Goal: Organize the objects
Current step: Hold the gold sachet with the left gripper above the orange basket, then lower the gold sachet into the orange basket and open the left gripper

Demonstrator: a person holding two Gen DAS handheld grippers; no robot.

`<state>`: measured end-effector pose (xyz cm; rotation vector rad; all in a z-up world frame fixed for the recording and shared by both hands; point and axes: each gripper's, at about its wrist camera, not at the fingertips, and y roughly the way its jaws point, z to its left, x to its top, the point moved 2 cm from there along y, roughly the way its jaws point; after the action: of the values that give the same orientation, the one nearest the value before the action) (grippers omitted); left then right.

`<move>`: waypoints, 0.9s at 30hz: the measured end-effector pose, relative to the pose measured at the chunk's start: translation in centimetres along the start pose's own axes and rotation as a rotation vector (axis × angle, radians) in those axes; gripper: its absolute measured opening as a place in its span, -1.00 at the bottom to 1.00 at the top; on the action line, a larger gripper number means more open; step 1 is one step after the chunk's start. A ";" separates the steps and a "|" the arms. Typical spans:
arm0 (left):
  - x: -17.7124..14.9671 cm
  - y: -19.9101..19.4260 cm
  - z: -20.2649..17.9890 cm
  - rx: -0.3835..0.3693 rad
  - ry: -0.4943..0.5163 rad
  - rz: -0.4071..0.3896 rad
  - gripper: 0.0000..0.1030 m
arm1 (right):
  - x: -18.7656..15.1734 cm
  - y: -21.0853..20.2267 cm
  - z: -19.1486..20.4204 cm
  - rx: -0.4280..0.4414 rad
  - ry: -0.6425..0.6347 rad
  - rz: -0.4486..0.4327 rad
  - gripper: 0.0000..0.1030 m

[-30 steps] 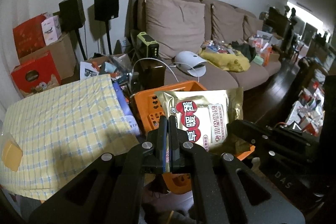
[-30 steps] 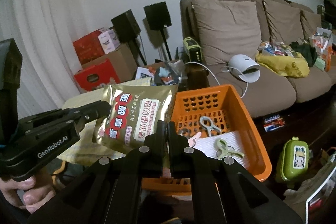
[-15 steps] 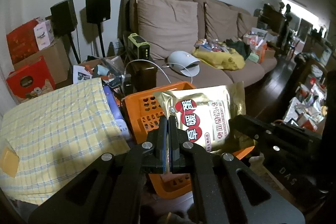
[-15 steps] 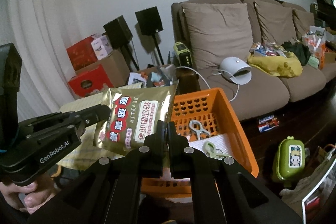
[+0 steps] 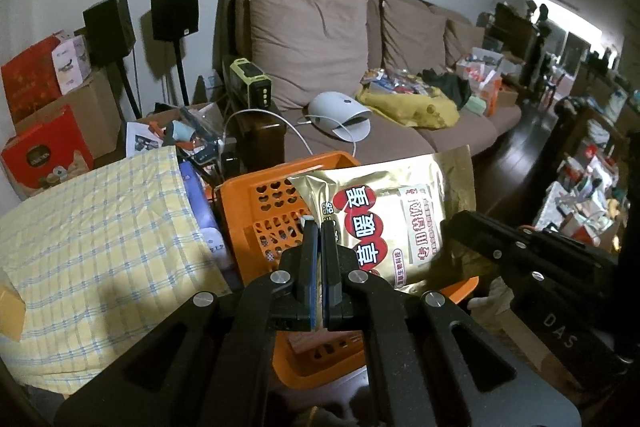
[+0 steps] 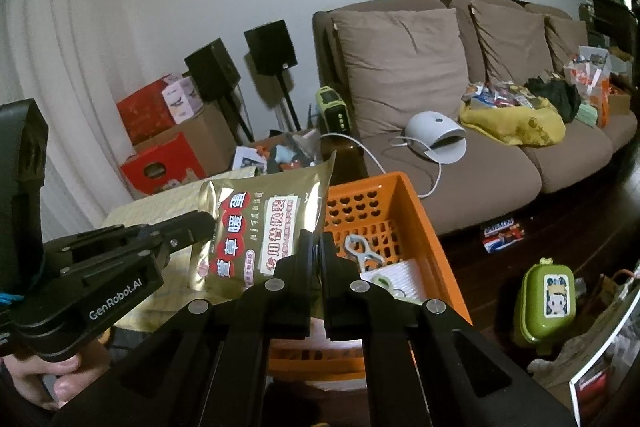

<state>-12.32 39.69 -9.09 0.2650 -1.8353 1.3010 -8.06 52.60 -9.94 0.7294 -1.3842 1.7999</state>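
My two closed grippers, left (image 5: 320, 227) and right (image 6: 316, 237), pinch the pouch (image 5: 394, 217), which hides more of the basket (image 6: 416, 205) beyond them than before.

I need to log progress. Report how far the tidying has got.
Done: clips already lie in the orange basket. In hand: the left gripper and right gripper both pinch the gold pouch above the basket. Left: lowering it in; clutter remains on the sofa.

The right tongs (image 6: 316, 239) and left tongs (image 6: 206, 223) each clamp an edge of a gold pouch (image 6: 260, 227), suspended over the near left corner of an orange basket (image 6: 416, 223) containing clips (image 6: 362, 251).
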 end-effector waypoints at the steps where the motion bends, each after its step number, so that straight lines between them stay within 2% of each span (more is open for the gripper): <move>1: 0.0 0.2 -0.2 0.001 0.004 0.001 -0.98 | 0.0 0.0 -0.1 -0.002 0.002 0.000 -0.94; 22: -0.9 4.2 -0.7 0.011 -0.007 0.037 -0.98 | -0.5 1.6 -2.0 -0.037 0.041 0.007 -0.94; 27: -1.8 6.5 -0.5 0.064 0.001 0.052 -0.98 | -1.3 3.3 -2.7 -0.036 0.062 0.014 -0.94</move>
<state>-14.83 42.46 -14.74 0.2527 -1.8130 1.3967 -10.05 54.46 -13.48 0.6412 -1.3806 1.7890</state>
